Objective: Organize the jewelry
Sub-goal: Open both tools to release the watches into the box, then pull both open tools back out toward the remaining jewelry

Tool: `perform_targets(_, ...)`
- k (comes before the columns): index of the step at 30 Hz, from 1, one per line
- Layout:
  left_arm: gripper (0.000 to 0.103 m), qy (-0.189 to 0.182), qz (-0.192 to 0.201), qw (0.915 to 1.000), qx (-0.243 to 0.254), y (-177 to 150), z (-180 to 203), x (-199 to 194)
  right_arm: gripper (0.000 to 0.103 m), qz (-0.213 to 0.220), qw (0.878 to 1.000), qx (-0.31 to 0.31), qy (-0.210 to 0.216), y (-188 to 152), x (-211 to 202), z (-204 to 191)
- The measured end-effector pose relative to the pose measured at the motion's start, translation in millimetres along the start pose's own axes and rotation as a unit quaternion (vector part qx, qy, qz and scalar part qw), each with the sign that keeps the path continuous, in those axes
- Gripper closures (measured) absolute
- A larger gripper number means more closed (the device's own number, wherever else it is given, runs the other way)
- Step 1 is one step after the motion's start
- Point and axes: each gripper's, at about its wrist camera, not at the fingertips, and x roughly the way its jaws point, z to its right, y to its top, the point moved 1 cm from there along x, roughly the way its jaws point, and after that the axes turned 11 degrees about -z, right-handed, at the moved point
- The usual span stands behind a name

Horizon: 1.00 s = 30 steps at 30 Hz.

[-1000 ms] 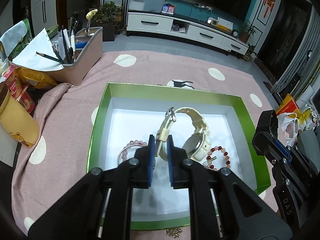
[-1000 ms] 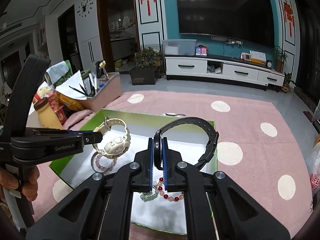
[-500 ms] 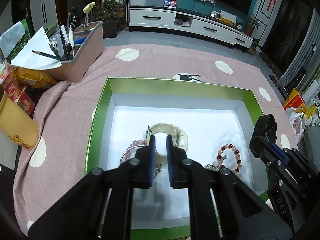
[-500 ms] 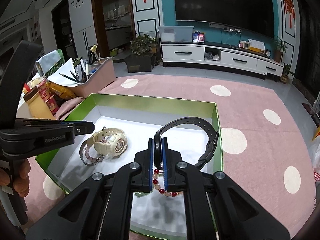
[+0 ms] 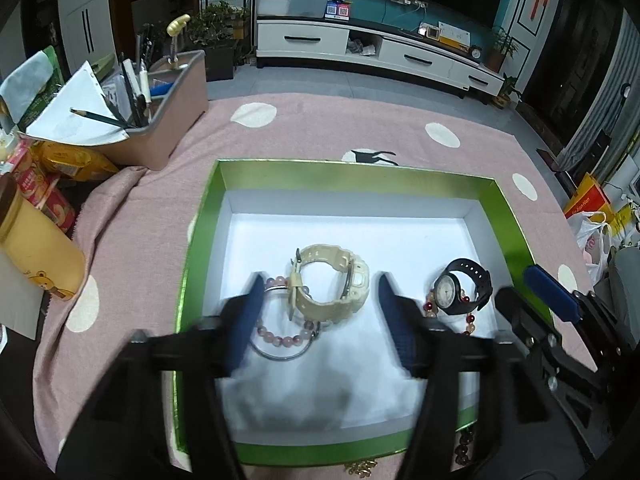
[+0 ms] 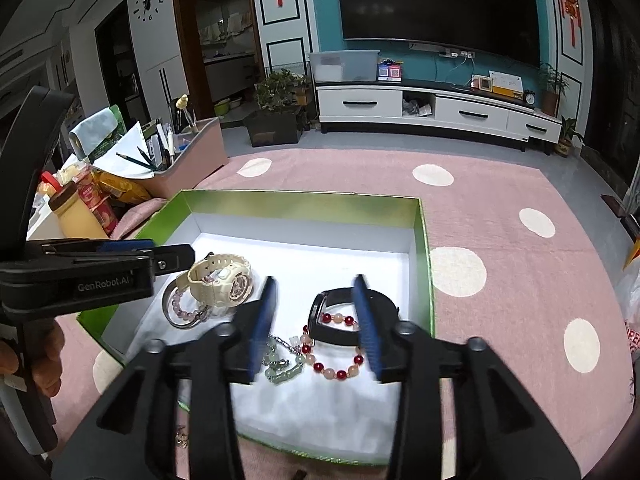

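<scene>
Jewelry sits gathered in the green box, which serves as the collecting spot on the pink dotted cloth.

- Cream watch: lies on the box's white floor toward its left half, resting partly on a pink bead bracelet and a thin metal bangle. Stacked rather than spread; likely just set down there.
- Black watch: on the floor toward the box's right wall, dial facing up, overlapping a red-and-peach bead bracelet. A green bead piece lies just left of that bracelet.
- Left gripper: jaws opening, both blurred. The cream watch shows between them but neither pad presses on it; reads as a release.
- Right gripper: jaws opening too. The black watch and red bracelet lie under the gap, nothing pinched.
- 2 watches look delivered. Small beads lie on the cloth just outside the box's near wall, so the sorting is probably not finished.
- A tan desk organizer with pens stands well beyond the box's far-left corner, untouched.
</scene>
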Motion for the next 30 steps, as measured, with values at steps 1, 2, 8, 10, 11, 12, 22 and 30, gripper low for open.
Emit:
perform_targets(1,0.037,0.000,0.002,1.0000,0.001,-1,0,-3,0.055,0.003,1.000,0.001,0.000,-2,-3,0)
perform_targets(2,0.033,0.001,0.002,1.0000,0.001,-1,0,-5,0.053,0.005,1.000,0.002,-0.001,-4,-6,1)
perform_targets(8,0.019,-0.005,0.003,0.9999,0.012,-10,3,-17,0.028,0.017,1.000,0.019,-0.007,-16,-27,3)
perform_targets(10,0.016,-0.007,0.003,0.9999,0.015,-14,3,-21,0.025,0.017,1.000,0.023,-0.007,-19,-32,3)
perform_targets(11,0.013,-0.008,0.004,0.9999,0.014,-16,2,-24,0.023,0.018,1.000,0.024,-0.008,-22,-36,3)
perform_targets(12,0.012,-0.011,0.005,0.9998,0.013,-18,2,-28,0.021,0.018,0.999,0.025,-0.009,-24,-40,3)
perform_targets(22,0.002,-0.036,0.012,0.9992,0.011,-53,-1,-57,0.006,0.019,0.999,0.050,0.008,-57,-74,3)
perform_targets(30,0.002,-0.045,0.016,0.9988,0.011,-82,-5,-75,0.005,0.030,0.998,0.052,0.024,-77,-102,-2)
